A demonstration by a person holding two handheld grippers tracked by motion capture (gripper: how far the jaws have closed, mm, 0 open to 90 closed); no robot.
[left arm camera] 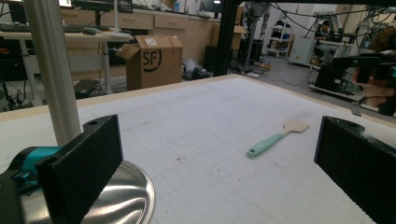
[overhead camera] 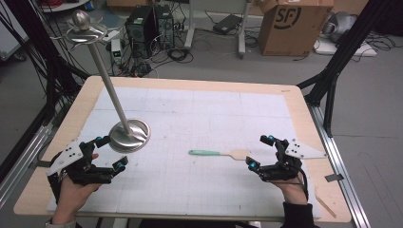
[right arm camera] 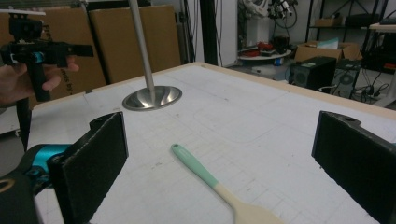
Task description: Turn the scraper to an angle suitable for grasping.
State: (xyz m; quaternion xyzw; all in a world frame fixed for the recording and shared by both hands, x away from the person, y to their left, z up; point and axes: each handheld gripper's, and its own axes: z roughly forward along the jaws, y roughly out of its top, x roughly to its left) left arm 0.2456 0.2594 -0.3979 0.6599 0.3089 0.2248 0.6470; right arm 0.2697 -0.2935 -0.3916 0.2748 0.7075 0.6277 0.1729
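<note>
A spatula [overhead camera: 218, 153] with a mint-green handle and pale wooden blade lies flat on the white mat, right of centre; it also appears as the spatula [left arm camera: 275, 138] and the spatula [right arm camera: 212, 183]. A metal stand [overhead camera: 129, 135] with a round base and a tall pole topped by hooks [overhead camera: 81, 28] rises at the left. My left gripper [overhead camera: 110, 153] is open just in front of the stand's base [left arm camera: 126, 198]. My right gripper [overhead camera: 260, 152] is open, its jaws just right of the spatula's blade, nothing held.
The mat covers a wooden table [overhead camera: 304, 114]. A cardboard box [overhead camera: 294, 23], computer towers [overhead camera: 147, 23] and cables sit on the floor beyond the far edge. A black tripod leg [overhead camera: 340, 57] stands at the right.
</note>
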